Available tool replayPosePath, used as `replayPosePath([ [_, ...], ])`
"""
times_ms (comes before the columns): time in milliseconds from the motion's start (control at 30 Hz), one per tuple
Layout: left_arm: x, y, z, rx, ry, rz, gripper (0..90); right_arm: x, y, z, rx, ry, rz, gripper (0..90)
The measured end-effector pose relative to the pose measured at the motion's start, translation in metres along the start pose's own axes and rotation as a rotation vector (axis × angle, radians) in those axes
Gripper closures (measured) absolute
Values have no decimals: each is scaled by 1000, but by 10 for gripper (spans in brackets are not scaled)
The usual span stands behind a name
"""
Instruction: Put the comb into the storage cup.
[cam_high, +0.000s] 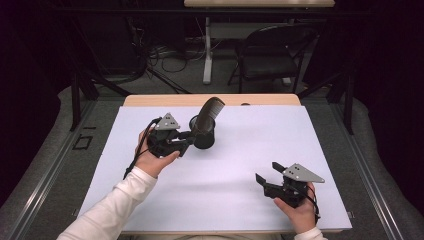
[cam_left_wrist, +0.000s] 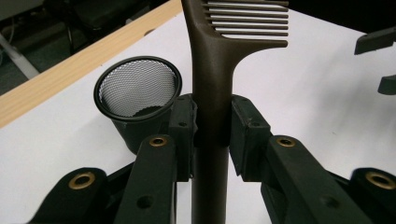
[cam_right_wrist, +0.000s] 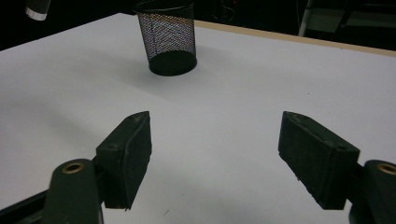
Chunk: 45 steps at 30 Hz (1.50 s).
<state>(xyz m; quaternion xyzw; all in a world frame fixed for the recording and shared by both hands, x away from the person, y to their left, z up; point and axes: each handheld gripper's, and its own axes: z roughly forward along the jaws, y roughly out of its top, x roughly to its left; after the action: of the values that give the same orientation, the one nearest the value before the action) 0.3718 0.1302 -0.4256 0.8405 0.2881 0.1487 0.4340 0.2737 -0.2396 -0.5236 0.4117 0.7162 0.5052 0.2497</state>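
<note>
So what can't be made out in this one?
- Comb: tip cut off by the top edge and handle end by the bottom edge in the left gripper view.
- Cup: its near side is hidden behind the left gripper in the high view.
- Room behind the table: too dark.

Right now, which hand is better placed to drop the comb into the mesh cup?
Left: its hand-held gripper is shut on the comb right beside the mesh cup; the right one is open, farther off.

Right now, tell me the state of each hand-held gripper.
Left hand-held gripper: shut on the comb, held by its handle beside the mesh cup.
Right hand-held gripper: open, nothing between its jaws.
</note>
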Motion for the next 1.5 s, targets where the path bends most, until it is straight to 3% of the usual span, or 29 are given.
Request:
replayPosePath([
  [200,2,2,4,-36,9,-15,725,0,1,2,1,18,-3,286],
  [400,3,4,6,-65,23,-37,725,1,1,5,26,69,17,322],
  [633,2,5,8,-92,46,-56,726,5,1,7,28,70,12,319],
  [900,7,6,11,-115,42,-99,725,5,1,9,40,55,15,323],
  [1133,6,5,13,-135,48,-99,725,7,3,9,32,56,18,324],
  [1333,5,3,14,-161,44,-110,725,8,4,9,25,79,49,326],
  [1500,3,2,14,-183,49,-118,726,9,4,10,25,82,35,326],
])
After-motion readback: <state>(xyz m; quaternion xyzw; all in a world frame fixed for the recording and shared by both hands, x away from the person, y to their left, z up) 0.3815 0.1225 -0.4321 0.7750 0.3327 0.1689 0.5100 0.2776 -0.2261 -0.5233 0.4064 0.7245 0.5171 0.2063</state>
